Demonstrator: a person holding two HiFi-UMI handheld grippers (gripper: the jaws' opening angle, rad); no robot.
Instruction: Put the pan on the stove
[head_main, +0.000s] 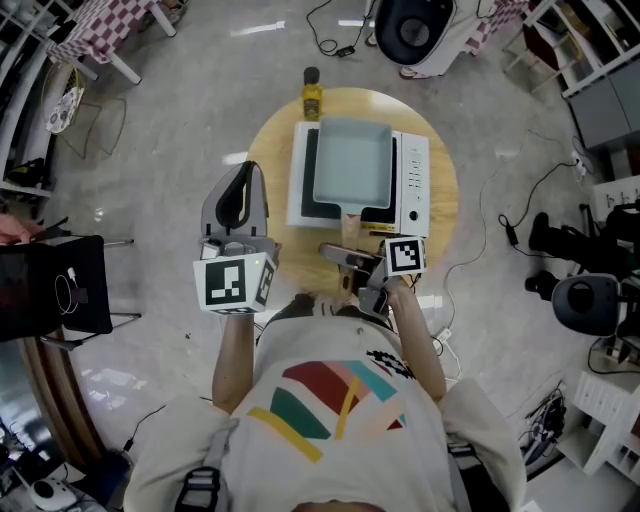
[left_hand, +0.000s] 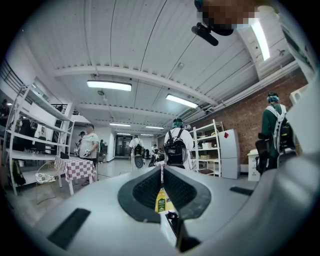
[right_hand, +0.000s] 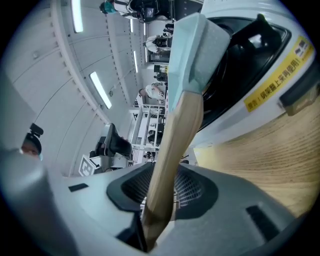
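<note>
A pale blue-green square pan sits on the white induction stove in the middle of the round wooden table. Its wooden handle points toward me. My right gripper is at the handle's end. In the right gripper view the handle runs between the jaws of the right gripper, which stand open with pad showing on both sides of it. The pan and stove fill that view's top right. My left gripper hovers left of the stove, shut and empty, with the left gripper pointing level.
A yellow oil bottle stands at the table's far edge, also seen as a bottle past the left jaws. A black chair is at my left, camera gear at my right. Several people stand across the room.
</note>
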